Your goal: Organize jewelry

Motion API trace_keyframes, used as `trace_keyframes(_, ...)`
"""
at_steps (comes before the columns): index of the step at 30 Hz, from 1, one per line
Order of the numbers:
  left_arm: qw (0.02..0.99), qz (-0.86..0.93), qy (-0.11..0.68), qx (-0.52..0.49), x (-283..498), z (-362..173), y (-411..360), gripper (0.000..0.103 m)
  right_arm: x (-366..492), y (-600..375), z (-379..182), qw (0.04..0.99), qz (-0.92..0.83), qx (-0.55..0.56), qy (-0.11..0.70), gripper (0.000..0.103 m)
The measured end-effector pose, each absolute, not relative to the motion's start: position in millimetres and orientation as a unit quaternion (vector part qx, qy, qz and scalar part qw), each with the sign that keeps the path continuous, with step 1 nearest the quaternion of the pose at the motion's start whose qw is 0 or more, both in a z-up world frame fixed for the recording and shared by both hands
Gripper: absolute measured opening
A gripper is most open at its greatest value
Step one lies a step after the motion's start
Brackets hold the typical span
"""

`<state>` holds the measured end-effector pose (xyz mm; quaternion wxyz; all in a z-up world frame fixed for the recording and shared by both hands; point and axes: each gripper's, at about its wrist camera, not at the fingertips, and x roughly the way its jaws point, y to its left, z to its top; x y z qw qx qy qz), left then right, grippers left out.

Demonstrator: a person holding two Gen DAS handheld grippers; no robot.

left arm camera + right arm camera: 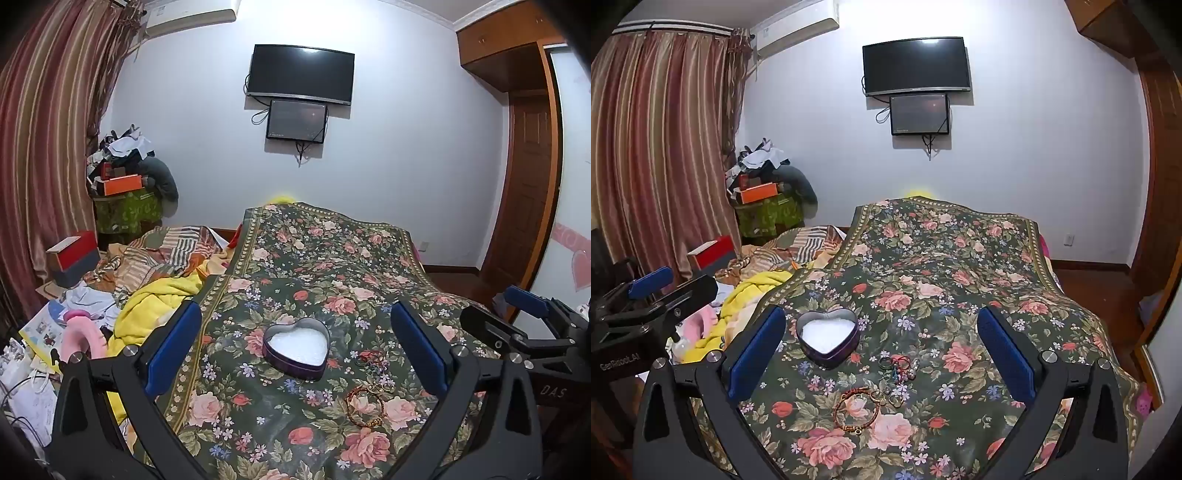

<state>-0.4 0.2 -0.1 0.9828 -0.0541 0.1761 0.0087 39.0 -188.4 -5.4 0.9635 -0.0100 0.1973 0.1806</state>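
None of the jewelry has been put away yet, as far as can be judged: the heart-shaped tin (828,338) is seen left of centre in the right wrist view with only a white lining inside it, its lid nowhere in sight. A braided bracelet (856,410) is laid on the floral bedspread (960,266) below the tin, toward the bottom centre of the frame. Just above and right of it a few rings (894,398) are scattered, and a cluster of beaded pieces (899,366) is gathered just right of the tin. All of them are apart from the tin, so the whole sorting is judged to be left.

Nothing is held by either tool. The right gripper (881,350) is spread wide at the bottom of its frame, with the loose pieces framed between its blue pads. The left gripper (297,350) is likewise spread wide and empty, the tin lying between its fingers.

"GenRobot.AI" can be read on the left tool's body at the left edge of the right wrist view. "DAS" is printed on the right tool's body at the right edge of the left wrist view. Writing on the wall screens cannot be made out.
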Motion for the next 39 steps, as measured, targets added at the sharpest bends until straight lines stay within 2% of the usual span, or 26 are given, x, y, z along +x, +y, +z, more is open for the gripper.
trace_keyframes(39,0.982,0.003,0.181,-0.059,1.3,0.7,-2.5,0.103,36.8,-193.7,-2.2,0.963,0.182,-0.004,0.197,0.103)
